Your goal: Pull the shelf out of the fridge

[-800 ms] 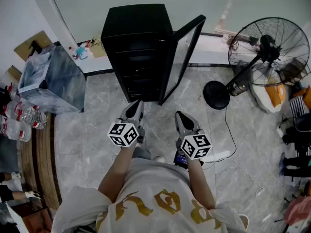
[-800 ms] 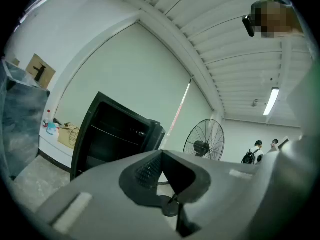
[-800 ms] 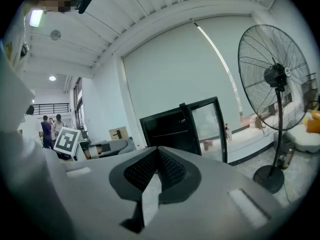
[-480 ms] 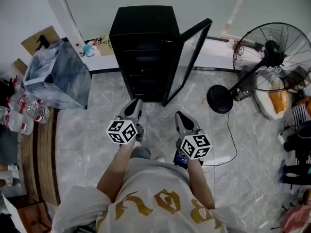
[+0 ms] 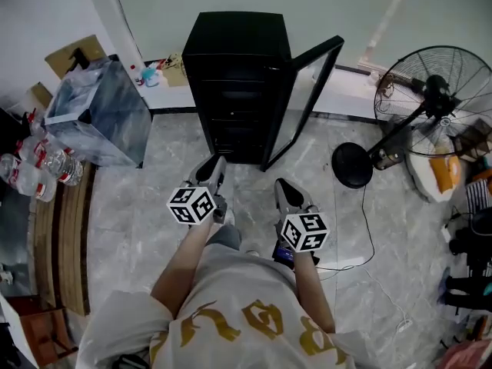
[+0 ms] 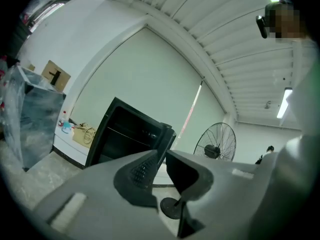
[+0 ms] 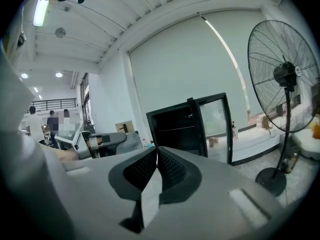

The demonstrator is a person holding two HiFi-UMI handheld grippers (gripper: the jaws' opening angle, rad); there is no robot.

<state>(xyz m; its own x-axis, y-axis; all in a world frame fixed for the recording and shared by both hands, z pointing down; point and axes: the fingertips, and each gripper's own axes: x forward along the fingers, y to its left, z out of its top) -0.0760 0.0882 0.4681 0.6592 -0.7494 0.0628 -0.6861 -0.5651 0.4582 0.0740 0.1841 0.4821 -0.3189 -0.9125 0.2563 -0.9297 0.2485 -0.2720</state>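
Progress: nothing done yet, approach only | left gripper point(image 5: 217, 161) jaws a sliver apart, empty | right gripper point(image 5: 281, 184) jaws pressed together, empty | both well short of fridge point(image 5: 238, 44), door point(image 5: 311, 91) swung open | shelf point(image 7: 176, 129) seated inside dark cabinet, thin, level, untouched.

A tall black fridge point(image 5: 238, 48) stands upright on the floor, its front facing the person; its glass-paned door point(image 5: 309, 94) is swung wide open, hinged at the head view's right; inside the dark cabinet several shelves point(image 5: 240, 118) lie level, stacked one above another, none drawn out.
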